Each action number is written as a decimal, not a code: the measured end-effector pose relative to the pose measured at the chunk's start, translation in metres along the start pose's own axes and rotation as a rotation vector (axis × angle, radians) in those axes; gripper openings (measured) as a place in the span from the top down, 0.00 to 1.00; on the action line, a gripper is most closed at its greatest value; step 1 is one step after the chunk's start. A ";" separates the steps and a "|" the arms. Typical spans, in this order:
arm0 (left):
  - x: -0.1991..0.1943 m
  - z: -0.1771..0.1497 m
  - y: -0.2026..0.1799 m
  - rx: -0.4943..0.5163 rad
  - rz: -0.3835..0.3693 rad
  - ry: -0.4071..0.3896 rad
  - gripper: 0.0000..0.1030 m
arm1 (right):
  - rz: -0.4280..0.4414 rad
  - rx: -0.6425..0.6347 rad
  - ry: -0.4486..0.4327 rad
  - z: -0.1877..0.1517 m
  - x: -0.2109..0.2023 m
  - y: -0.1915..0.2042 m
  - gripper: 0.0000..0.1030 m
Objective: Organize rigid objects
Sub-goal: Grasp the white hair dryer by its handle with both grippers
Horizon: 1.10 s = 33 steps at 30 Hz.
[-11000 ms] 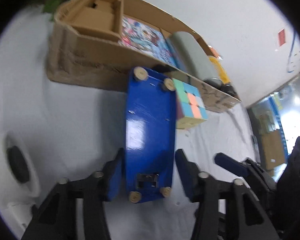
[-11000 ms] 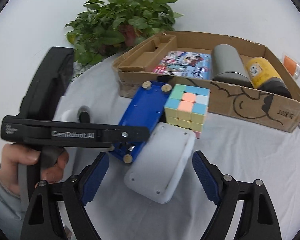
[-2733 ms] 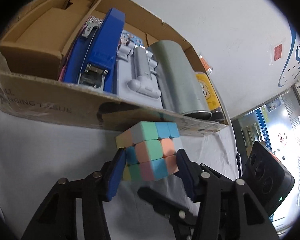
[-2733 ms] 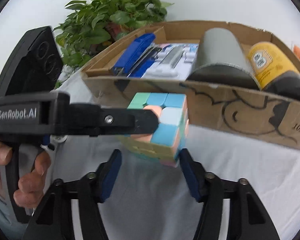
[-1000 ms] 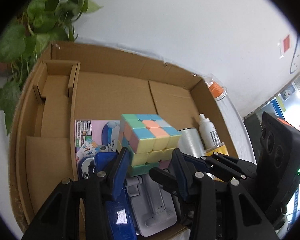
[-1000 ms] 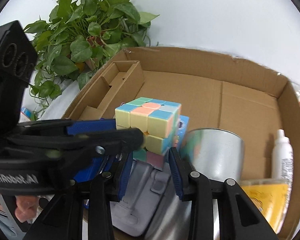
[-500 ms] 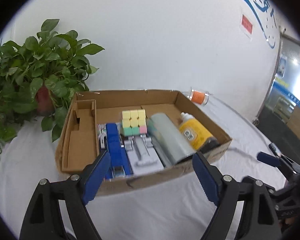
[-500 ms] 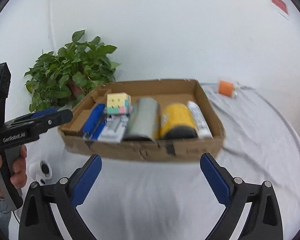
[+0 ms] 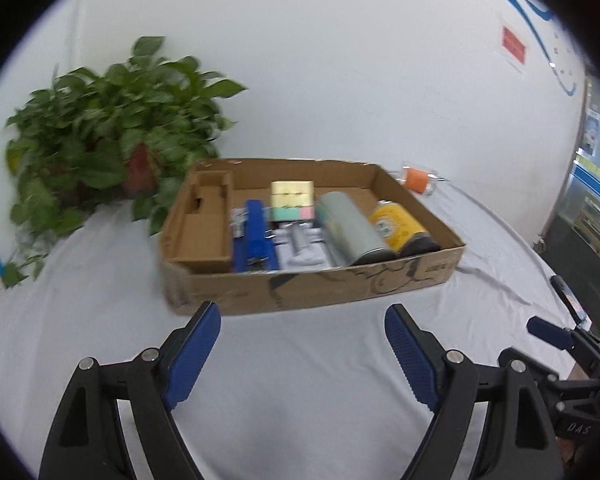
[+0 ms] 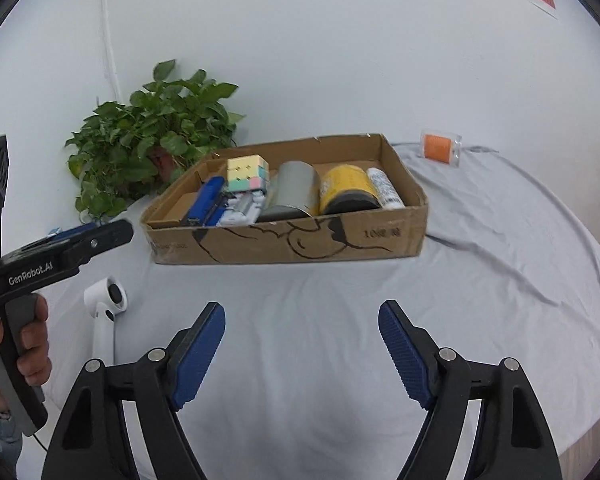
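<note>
1. The puzzle cube (image 9: pixel 292 200) sat inside the cardboard box (image 9: pixel 320 286), well ahead of both sets of jaws, propped on the items between a blue stapler (image 9: pixel 255 236) and a grey cylinder (image 9: pixel 346 228).
2. Bare white cloth (image 10: pixel 300 320) lay open between the box's near wall and the jaws.
3. The left gripper (image 9: pixel 302 354) and right gripper (image 10: pixel 301 354) stood apart and empty; a second earlier both clamped the cube, and their jaws had just been opening.

Plant (image 9: pixel 112 148) blurred; box (image 10: pixel 284 240) front wall hides lower pts of contents.
</note>
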<state>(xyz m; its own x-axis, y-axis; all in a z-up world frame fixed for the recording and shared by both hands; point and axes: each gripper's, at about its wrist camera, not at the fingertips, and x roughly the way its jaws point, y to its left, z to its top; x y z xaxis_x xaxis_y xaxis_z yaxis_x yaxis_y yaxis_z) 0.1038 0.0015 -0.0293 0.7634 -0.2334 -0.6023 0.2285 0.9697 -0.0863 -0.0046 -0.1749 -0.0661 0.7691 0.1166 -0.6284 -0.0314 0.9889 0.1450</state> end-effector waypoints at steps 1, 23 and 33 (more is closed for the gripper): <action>-0.004 -0.002 0.008 -0.017 0.022 0.019 0.18 | 0.015 -0.013 -0.011 -0.001 0.000 0.006 0.02; 0.042 -0.097 0.120 -0.447 -0.130 0.396 0.57 | 0.481 -0.314 0.259 -0.045 0.077 0.180 0.21; 0.040 -0.107 0.121 -0.498 -0.188 0.383 0.64 | 0.494 -0.375 0.420 -0.067 0.131 0.222 0.63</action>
<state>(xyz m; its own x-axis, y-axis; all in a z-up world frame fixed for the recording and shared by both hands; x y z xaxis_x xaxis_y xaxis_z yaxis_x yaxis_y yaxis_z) 0.0977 0.1167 -0.1485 0.4473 -0.4492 -0.7734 -0.0404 0.8537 -0.5192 0.0467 0.0660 -0.1678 0.3026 0.5065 -0.8074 -0.5834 0.7683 0.2633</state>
